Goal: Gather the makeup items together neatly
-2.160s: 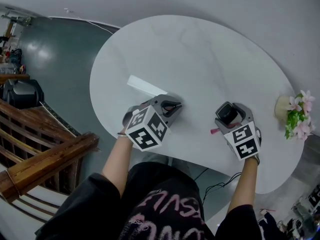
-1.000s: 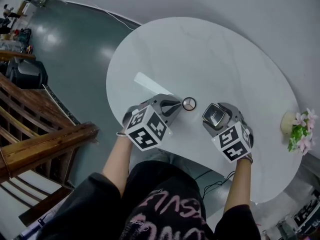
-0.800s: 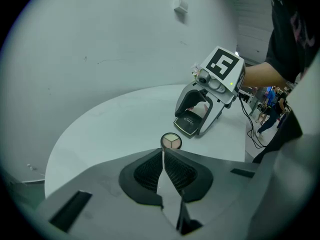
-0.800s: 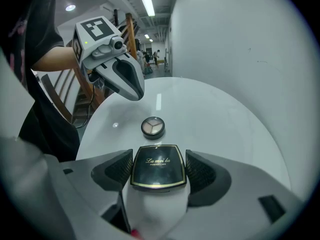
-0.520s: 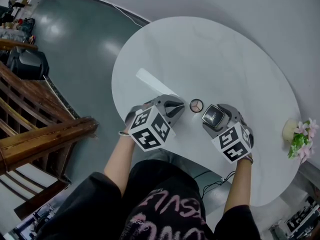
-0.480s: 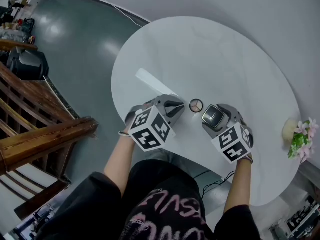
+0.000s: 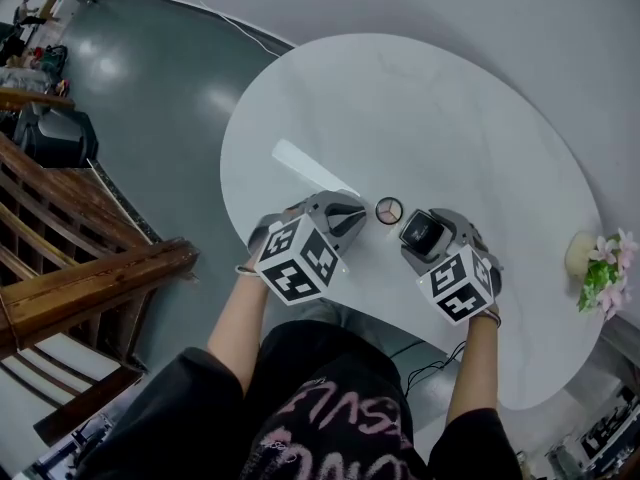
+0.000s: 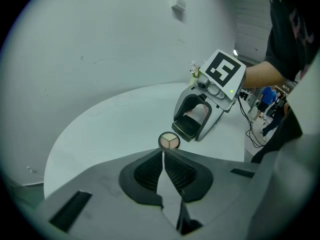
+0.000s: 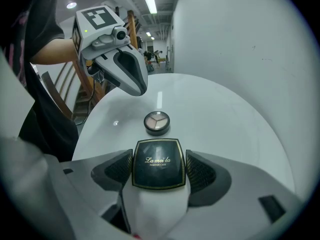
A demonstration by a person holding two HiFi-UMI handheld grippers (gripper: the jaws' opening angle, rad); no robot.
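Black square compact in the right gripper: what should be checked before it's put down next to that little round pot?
1. Grip on the black square powder compact: the right gripper has its jaws pressed on both sides. Ok.
2. Landing spot beside the round three-shade eyeshadow pot: bare white table. Ok.
3. Left gripper out of the way: shut, empty, beyond the pot. Ok.
4. Compact's height above the table: cannot tell.

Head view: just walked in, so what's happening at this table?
A person holds a gripper in each hand over the white table. The right gripper is shut on a black square powder compact, beside a round eyeshadow pot lying on the table. The left gripper, shut and empty, points at the pot from the other side.
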